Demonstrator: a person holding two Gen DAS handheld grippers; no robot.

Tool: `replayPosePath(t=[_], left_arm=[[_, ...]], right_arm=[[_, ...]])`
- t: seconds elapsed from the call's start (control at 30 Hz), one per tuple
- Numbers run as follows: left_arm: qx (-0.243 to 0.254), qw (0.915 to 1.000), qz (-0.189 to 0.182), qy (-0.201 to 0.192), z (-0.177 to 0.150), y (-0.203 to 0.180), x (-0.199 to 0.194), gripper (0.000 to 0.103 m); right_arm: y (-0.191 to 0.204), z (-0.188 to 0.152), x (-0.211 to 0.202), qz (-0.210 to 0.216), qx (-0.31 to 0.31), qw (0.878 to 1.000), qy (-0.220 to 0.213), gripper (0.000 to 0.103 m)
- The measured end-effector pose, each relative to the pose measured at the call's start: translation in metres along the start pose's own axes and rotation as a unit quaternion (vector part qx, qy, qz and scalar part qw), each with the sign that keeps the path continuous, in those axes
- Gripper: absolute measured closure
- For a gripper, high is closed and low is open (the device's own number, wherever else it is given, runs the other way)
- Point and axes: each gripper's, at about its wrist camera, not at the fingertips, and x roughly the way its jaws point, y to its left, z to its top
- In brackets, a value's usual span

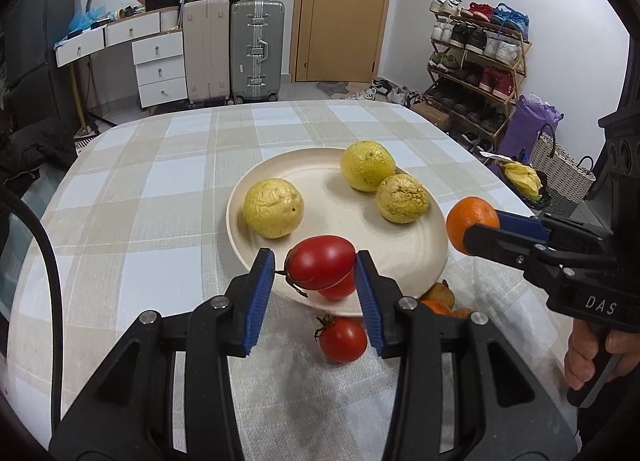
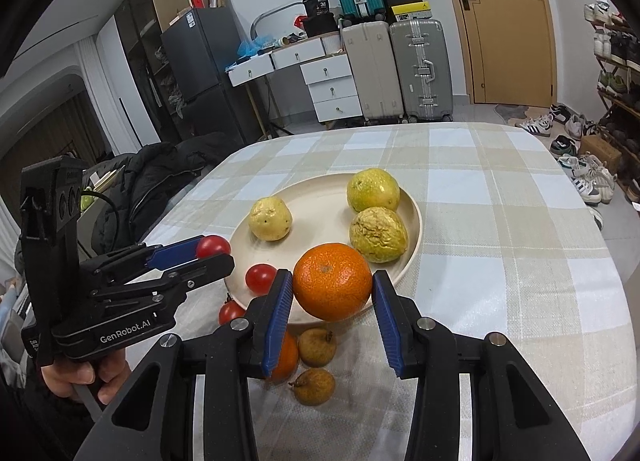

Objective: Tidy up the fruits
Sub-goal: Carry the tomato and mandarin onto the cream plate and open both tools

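Observation:
A cream plate (image 1: 404, 257) (image 2: 320, 197) on the checked tablecloth holds three yellow fruits (image 1: 273, 208) (image 2: 270, 218) and one tomato (image 2: 260, 279). My left gripper (image 1: 316, 267) is shut on a red tomato (image 1: 322, 261) above the plate's near edge; it also shows in the right wrist view (image 2: 214, 247). My right gripper (image 2: 332, 287) is shut on an orange (image 2: 333, 281) (image 1: 470, 223) at the plate's right rim. Another tomato (image 1: 343, 339) (image 2: 231, 312), a second orange (image 2: 286, 357) and two brown fruits (image 2: 317, 347) lie on the cloth in front of the plate.
The table (image 1: 140, 189) has rounded edges. Behind it stand suitcases (image 1: 258, 51), white drawers (image 1: 160, 65), a door (image 1: 344, 9) and a shoe rack (image 1: 476, 61). A woven basket (image 1: 560, 169) sits right of the table; a dark jacket (image 2: 160, 181) lies at its left.

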Motion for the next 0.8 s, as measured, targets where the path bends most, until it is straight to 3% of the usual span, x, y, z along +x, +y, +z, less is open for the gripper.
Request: replayPosePath(t=[0.8], left_arm=[[0.004,0.9997,0.010,0.021,0.014,0.004,0.043,0.065]], right_arm=[[-0.009,0.008,0.034,-0.003,0.009,1.000,0.021,0.061]])
